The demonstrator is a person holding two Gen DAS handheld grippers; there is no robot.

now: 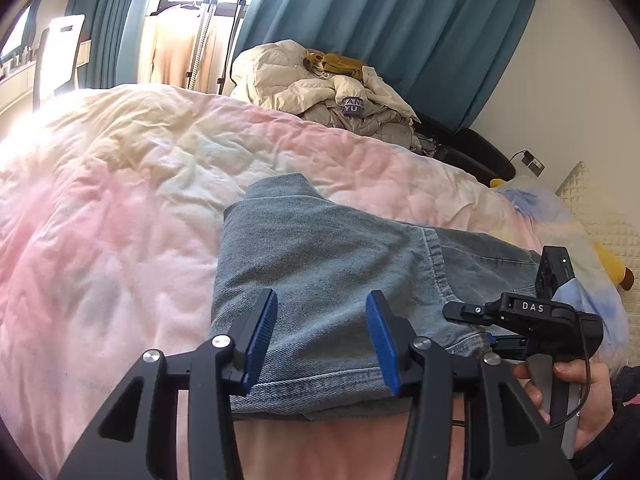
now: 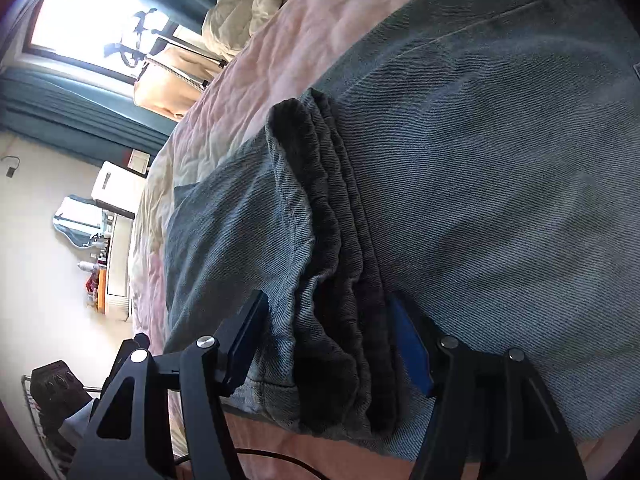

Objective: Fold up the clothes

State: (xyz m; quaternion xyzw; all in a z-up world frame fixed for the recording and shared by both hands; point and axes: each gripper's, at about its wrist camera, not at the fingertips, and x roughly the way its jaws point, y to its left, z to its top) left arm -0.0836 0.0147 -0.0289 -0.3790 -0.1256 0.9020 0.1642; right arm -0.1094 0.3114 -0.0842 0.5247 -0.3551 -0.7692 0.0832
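jeans lying on bed | left tongs gaping empty above | right tongs straddling hems loosely | risk: layers sliding apart

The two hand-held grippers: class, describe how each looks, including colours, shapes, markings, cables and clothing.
The left gripper has angular black plastic arms with silver round bolts and ribbed blue pads. The right gripper shares that build; the left wrist view shows its black body marked "DAS" in white, a grey handle and a thin black cable. The right hand ends in a dark sleeve.
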